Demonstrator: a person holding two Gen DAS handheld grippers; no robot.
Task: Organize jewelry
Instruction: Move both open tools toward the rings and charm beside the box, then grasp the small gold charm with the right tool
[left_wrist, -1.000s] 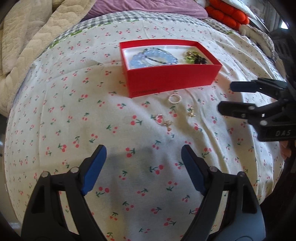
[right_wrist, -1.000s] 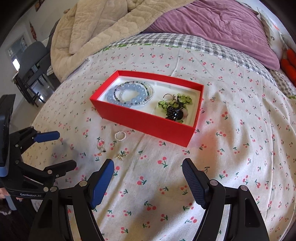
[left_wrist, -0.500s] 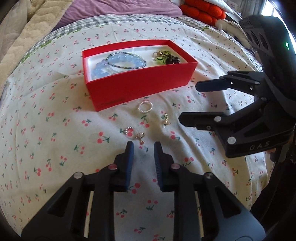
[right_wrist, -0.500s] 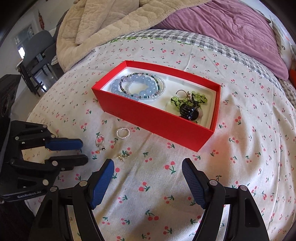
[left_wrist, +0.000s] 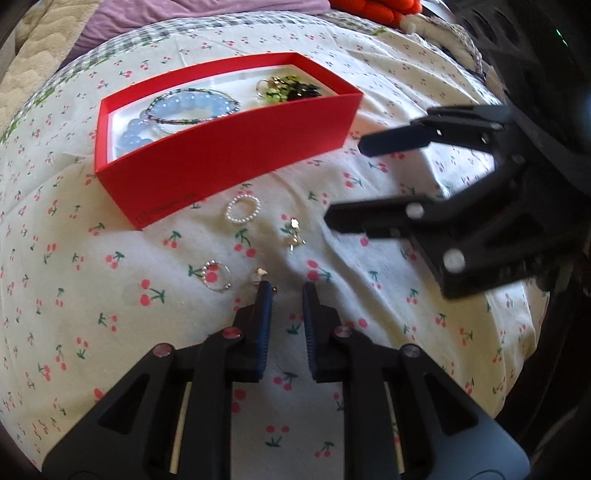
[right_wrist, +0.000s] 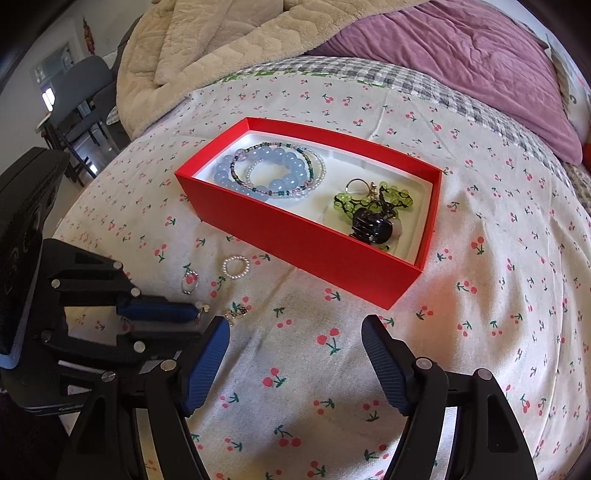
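A red box (right_wrist: 295, 236) is sitting on a bed sheet (right_wrist: 480, 295) with little cherries printed on it. Inside the box, a blue bead bracelet (right_wrist: 266, 166) is lying at one end, with thinner bead strings across it. At the other end, green beads (right_wrist: 369, 199) and a black hair clip (right_wrist: 371, 225) are lying together.

Four small pieces are lying on the sheet, out of the box. A white pearl ring (left_wrist: 242, 209) is just beside the box's near wall. A silver ring (left_wrist: 216, 276) is lying a bit nearer to the left tongs. A small gold earring (left_wrist: 295, 236) is lying between the pearl ring and the right tongs. Another tiny earring (left_wrist: 260, 274) is lying right at the tip of the left tongs.

The left tongs (left_wrist: 285, 291) are pointing down at the sheet. Their jaws have just been closing and are now nearly together, with a thin gap. Only bare sheet is showing in that gap. The tiny earring is touching the outside of one tip, so nothing is being gripped.

The right tongs (right_wrist: 295, 332) are hanging wide open over the sheet, near the box, with nothing between their blue pads (right_wrist: 205, 365).

A beige blanket (right_wrist: 221, 44) and a purple one (right_wrist: 443, 55) are piled at the far end of the bed.
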